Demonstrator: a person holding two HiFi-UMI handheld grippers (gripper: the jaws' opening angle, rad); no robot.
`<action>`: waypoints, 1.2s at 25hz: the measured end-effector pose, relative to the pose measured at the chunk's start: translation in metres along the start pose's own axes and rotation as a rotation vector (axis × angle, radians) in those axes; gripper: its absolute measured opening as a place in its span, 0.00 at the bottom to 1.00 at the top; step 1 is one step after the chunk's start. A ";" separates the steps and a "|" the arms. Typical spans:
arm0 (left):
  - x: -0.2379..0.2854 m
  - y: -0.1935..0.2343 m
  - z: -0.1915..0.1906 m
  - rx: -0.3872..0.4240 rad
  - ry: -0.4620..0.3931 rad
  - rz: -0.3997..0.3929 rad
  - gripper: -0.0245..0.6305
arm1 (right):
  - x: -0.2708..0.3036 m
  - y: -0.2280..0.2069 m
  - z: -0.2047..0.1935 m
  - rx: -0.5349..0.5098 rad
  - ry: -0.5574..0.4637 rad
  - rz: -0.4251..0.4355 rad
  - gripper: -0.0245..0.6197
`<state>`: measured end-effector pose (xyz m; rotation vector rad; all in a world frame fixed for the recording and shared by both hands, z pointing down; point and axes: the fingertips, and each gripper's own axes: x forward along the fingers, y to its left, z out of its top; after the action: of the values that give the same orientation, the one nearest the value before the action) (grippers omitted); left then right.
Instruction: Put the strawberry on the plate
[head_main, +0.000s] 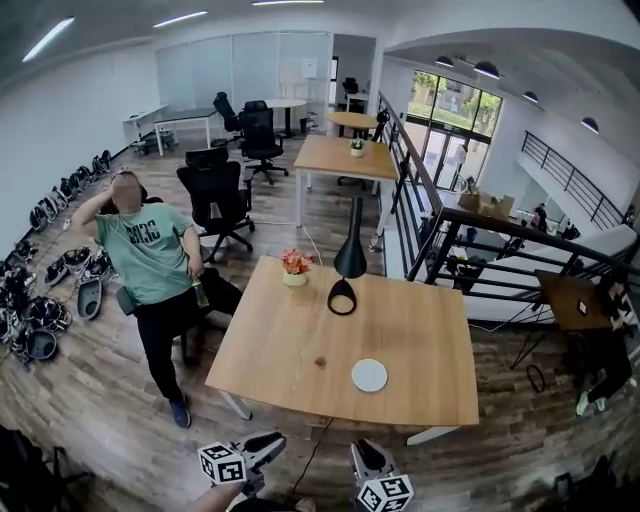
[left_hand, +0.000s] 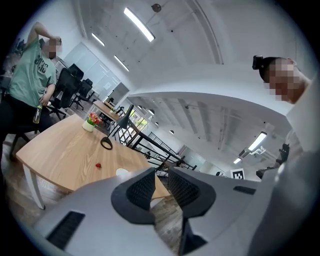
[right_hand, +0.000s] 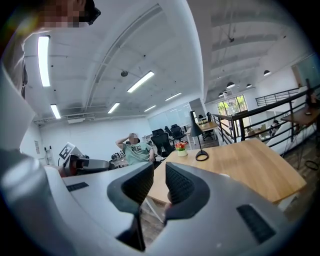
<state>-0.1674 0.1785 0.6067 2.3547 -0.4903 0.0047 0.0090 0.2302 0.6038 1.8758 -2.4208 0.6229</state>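
Strawberry (head_main: 321, 361) lies on the wooden tabletop (head_main: 270, 330), near the white plate (head_main: 369, 375) but not touching it. The left claw (head_main: 266, 444) and the right claw (head_main: 366, 455) hang off the tabletop's near edge, both drawn together with nothing between their jaws.

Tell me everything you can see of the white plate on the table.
The plate is small, round and white, smooth like ceramic or plastic. It lies flat and empty on the wooden table, near the edge closest to the head camera. The strawberry lies apart, to its left. Only the table touches it.
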 end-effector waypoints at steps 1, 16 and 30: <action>0.001 -0.003 -0.003 -0.003 -0.001 0.001 0.14 | -0.002 0.001 -0.001 0.000 0.010 0.009 0.16; 0.045 -0.054 -0.030 0.007 0.042 -0.098 0.14 | -0.045 -0.026 -0.001 0.043 -0.045 -0.001 0.16; 0.064 -0.055 -0.031 -0.033 0.057 -0.070 0.04 | -0.070 -0.050 -0.001 0.070 -0.076 -0.040 0.16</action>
<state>-0.0847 0.2135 0.6030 2.3318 -0.3769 0.0309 0.0752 0.2855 0.6021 2.0056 -2.4306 0.6541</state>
